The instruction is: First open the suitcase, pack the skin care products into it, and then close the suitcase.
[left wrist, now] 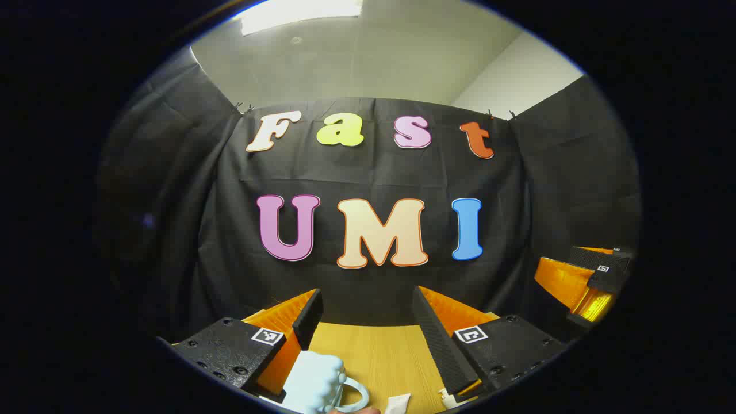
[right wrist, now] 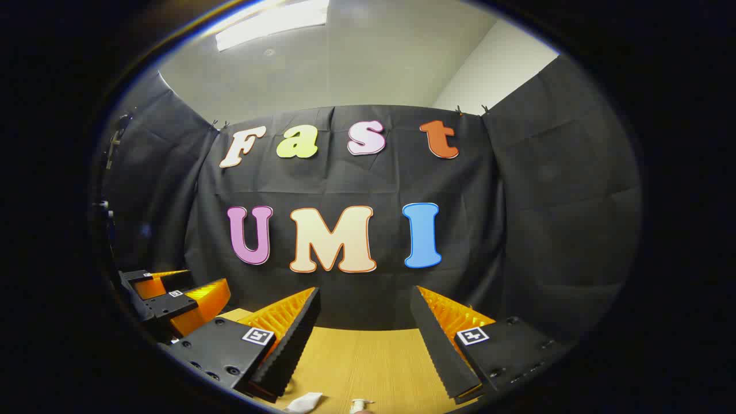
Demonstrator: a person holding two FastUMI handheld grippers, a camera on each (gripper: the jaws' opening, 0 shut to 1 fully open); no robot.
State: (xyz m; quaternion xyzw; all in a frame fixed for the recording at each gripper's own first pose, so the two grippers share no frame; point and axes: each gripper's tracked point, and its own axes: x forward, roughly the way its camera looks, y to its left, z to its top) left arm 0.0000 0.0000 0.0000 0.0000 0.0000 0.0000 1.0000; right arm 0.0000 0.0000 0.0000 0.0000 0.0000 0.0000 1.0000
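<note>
Both claws gape wide; left view catches perhaps a pale mug.

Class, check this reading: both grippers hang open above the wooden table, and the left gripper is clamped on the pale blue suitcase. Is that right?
One error. In the left gripper view the left gripper is open and grips nothing; the pale blue suitcase lies below it on the wooden table. The right gripper is open too.
</note>
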